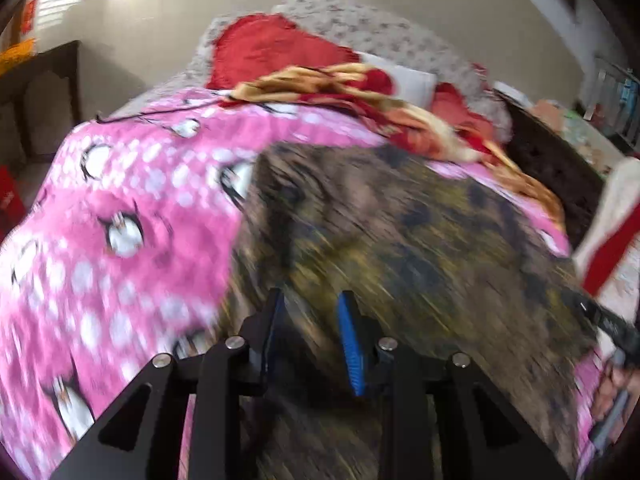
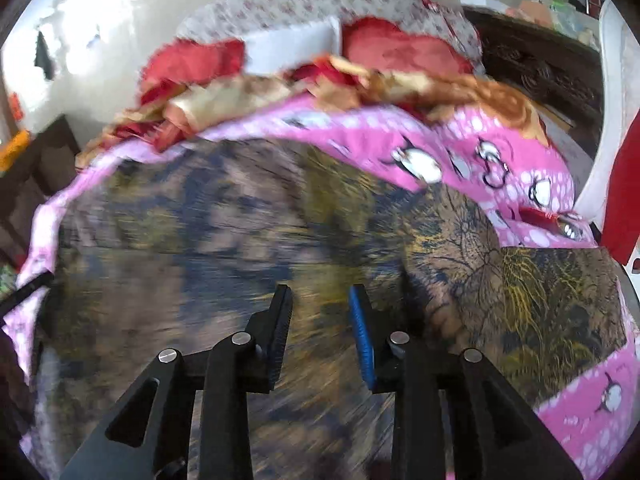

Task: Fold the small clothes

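Note:
A brown, olive and dark patterned garment (image 1: 400, 240) lies spread on a pink penguin-print bedspread (image 1: 120, 220). It also fills the right wrist view (image 2: 200, 260), with a sharper part at right (image 2: 540, 300). My left gripper (image 1: 312, 304) is open, its jaws apart just above the garment's near edge. My right gripper (image 2: 320, 300) is open, its jaws apart over the garment's middle. Neither holds cloth. The other gripper (image 1: 608, 320) shows at the right edge of the left wrist view. Both views are motion-blurred.
A heap of red and gold cloth (image 1: 360, 92) and red cushions (image 1: 272, 48) lie at the far end of the bed, with a floral pillow (image 2: 320, 0) behind. A dark carved headboard (image 2: 532, 60) stands right. Dark furniture (image 1: 40, 92) stands left.

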`<state>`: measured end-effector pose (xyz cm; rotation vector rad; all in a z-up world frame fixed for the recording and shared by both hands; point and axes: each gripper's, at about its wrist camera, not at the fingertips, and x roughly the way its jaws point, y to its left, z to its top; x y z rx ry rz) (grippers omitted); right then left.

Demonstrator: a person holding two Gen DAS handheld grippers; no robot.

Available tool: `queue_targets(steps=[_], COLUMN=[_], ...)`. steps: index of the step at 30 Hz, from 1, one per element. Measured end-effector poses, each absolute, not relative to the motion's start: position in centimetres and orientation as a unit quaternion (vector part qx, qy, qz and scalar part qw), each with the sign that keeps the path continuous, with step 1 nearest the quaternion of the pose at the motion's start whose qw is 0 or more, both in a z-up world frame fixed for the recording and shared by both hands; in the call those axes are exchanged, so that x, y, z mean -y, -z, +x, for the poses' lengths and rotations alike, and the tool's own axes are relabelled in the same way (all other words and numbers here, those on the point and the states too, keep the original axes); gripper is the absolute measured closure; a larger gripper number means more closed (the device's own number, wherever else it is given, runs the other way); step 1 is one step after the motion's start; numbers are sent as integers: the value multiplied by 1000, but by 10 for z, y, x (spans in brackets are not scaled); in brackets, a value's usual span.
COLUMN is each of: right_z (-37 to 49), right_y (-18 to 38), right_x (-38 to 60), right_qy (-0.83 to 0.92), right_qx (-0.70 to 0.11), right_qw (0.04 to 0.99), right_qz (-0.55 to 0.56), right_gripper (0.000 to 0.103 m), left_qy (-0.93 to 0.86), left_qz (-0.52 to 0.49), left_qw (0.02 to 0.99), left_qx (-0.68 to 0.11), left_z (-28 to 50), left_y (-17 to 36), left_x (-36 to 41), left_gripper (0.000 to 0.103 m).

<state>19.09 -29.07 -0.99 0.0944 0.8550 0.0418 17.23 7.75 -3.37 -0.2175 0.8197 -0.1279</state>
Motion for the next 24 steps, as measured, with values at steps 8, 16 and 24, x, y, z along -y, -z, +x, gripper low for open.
queue_targets(steps=[8, 16, 24], right_z=[149, 105, 49], right_y=[55, 12, 25], right_x=[244, 298, 515], right_qy=[-33, 18, 148], right_qx=[-439, -399, -353], right_qw=[898, 915, 882], right_qz=[10, 48, 275], right_gripper=[68, 68, 65], left_qy=[63, 60, 67], left_qz=[-98, -95, -88], left_qw=[893, 905, 900], left_qx=[-435, -410, -421], left_z=[165, 125, 116], left_y=[69, 57, 72], left_x=[-64, -66, -64], left_gripper=[73, 41, 24])
